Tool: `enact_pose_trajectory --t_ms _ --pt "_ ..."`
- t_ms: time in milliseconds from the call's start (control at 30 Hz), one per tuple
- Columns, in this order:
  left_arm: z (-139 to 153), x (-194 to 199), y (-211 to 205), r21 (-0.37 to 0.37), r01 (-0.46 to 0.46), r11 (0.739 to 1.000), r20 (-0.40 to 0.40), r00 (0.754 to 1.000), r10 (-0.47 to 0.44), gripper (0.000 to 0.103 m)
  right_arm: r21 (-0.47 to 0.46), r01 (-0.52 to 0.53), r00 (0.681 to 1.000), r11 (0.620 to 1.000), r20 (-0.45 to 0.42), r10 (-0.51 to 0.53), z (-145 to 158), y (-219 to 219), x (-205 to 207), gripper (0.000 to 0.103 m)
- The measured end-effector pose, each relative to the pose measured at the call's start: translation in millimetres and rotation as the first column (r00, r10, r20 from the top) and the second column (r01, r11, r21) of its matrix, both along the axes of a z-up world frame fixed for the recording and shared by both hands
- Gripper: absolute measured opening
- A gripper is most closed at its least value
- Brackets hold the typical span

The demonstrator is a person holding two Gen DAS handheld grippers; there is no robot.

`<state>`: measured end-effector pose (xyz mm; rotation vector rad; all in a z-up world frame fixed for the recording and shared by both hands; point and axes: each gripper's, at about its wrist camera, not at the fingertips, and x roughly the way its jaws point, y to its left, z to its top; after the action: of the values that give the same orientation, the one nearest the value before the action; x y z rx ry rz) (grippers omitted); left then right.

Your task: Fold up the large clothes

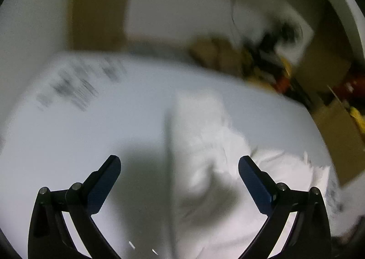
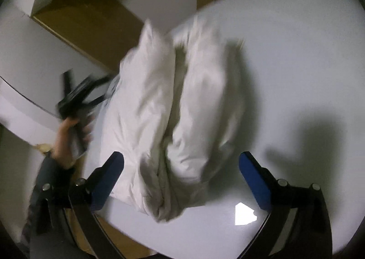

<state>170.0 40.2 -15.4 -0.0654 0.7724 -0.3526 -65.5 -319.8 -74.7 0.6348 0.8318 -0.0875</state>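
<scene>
The white garment (image 2: 178,108) lay bunched up on the white table (image 2: 296,58). It was folded into two long, puffy rolls that lay side by side and touched. One end of it was close to the table's near edge. The other end reached toward the far left edge.

The right gripper (image 2: 181,163) hung over the near end of the garment. Its jaws were wide apart and held nothing. The blue pad on its left finger (image 2: 107,179) was just beside the cloth. The other finger was over the bare table.

The left gripper (image 1: 179,167) also had its jaws wide apart, with nothing between them. It hung above the table with the garment (image 1: 209,156) under it and off to its right. That view was blurry, so the folds were hard to make out.

From the right wrist camera, the left gripper (image 2: 75,96) showed as a dark blur off the left edge of the table. A bare hand (image 2: 68,135) held it. I could not tell how its jaws stood from there.

Brown cardboard boxes (image 1: 337,126) sat past the table. Dark shadows lay on the tabletop.
</scene>
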Motion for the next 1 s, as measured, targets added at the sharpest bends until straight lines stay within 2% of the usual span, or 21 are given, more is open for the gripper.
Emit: enact_pose_trajectory --t_ms 33,67,133,167,233,333,400,467,533,600,700,800,1000 --pt "19 -22 7 0.018 -0.031 0.999 0.072 0.997 0.029 0.103 -0.082 0.002 1.000 0.997 0.022 0.000 18 2 -9 0.101" --pt "44 -59 16 0.040 -0.078 0.996 0.167 0.984 0.070 0.103 -0.165 0.004 0.999 0.986 0.046 0.004 38 8 -15 0.101" --pt "70 -113 20 0.053 -0.117 0.992 0.244 0.964 0.100 0.103 -0.282 -0.001 0.996 0.959 0.085 0.026 69 28 -26 0.103" --pt "75 -137 24 0.047 -0.119 0.992 0.248 0.963 0.104 0.103 -0.319 -0.006 0.994 0.948 0.100 0.040 81 40 -32 0.103" --pt "76 -190 25 0.022 -0.089 0.996 0.204 0.976 0.082 0.103 -0.361 -0.007 0.991 0.932 0.120 0.054 94 56 -41 0.103" --pt "60 -258 34 -0.029 -0.079 0.996 0.182 0.980 0.083 0.103 -0.417 -0.009 0.992 0.909 0.113 0.061 87 86 -62 0.103" --pt "49 -293 34 -0.024 -0.131 0.991 0.182 0.974 0.133 0.103 -0.440 -0.012 0.993 0.898 0.099 0.061 74 116 -69 0.103" --pt "41 -325 30 0.020 -0.238 0.971 0.195 0.954 0.229 0.103 -0.459 -0.007 0.994 0.889 0.093 0.056 67 128 -73 0.103" --pt "37 -343 19 0.079 -0.282 0.956 0.209 0.943 0.261 0.103 -0.487 0.004 0.994 0.873 0.098 0.050 71 134 -78 0.103" --pt "30 -359 18 0.114 -0.223 0.968 0.214 0.957 0.195 0.103 -0.495 0.015 0.992 0.869 0.115 0.048 76 135 -79 0.103" --pt "20 -359 6 0.129 -0.140 0.982 0.175 0.978 0.117 0.103 -0.508 0.036 0.991 0.861 0.129 0.034 79 135 -86 0.103" --pt "6 -361 -14 0.158 -0.072 0.985 0.120 0.991 0.053 0.103 -0.536 0.049 0.993 0.842 0.119 0.018 74 140 -90 0.103" --pt "-9 -358 -30 0.201 -0.073 0.977 0.095 0.994 0.055 0.103 -0.548 0.034 0.993 0.836 0.115 0.035 73 146 -91 0.103"
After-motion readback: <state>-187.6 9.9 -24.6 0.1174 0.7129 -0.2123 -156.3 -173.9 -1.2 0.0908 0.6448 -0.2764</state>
